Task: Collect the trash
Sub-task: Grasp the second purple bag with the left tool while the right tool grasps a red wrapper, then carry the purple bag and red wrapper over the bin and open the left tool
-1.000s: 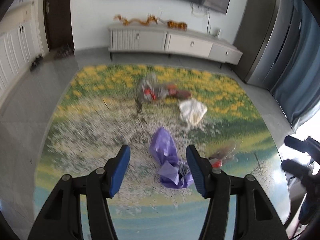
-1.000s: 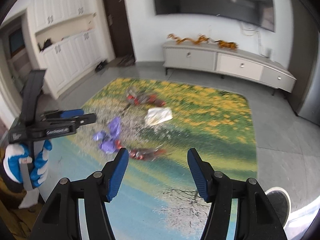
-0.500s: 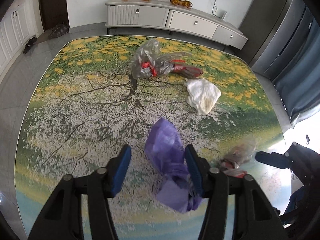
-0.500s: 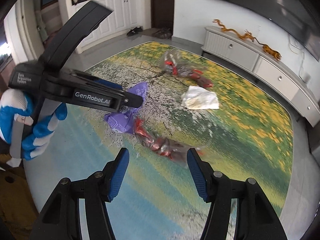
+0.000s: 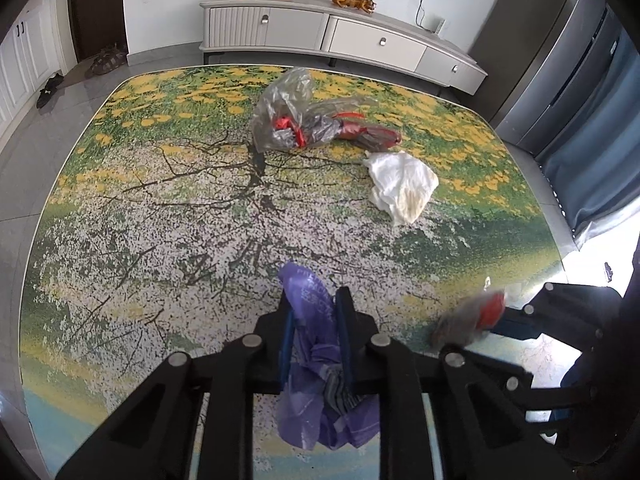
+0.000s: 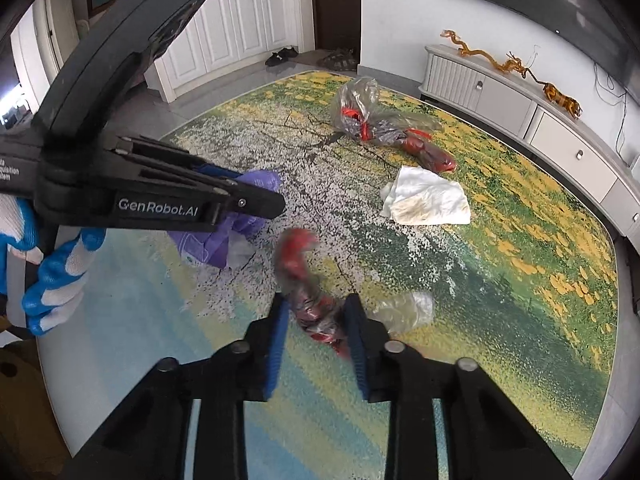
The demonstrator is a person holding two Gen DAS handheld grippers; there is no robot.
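Note:
My left gripper [image 5: 314, 300] is shut on a crumpled purple plastic bag [image 5: 310, 304], which also shows in the right wrist view [image 6: 224, 236] under the left gripper [image 6: 276, 204]. My right gripper [image 6: 316, 304] is shut on a red and clear wrapper [image 6: 304, 280], seen blurred in the left wrist view [image 5: 472, 316]. A clear bag with red scraps [image 5: 304, 120] and a crumpled white tissue [image 5: 402, 186] lie farther back on the table [image 5: 120, 208].
A small clear plastic scrap [image 6: 404, 308] lies just right of my right gripper. Beyond the table stand a low grey cabinet [image 5: 340, 36], white cupboards [image 6: 224, 32] and a dark door. A blue curtain [image 5: 604, 148] hangs at the right.
Both grippers moved down and forward to the table and closed: the left on the purple bag, the right on the red wrapper.

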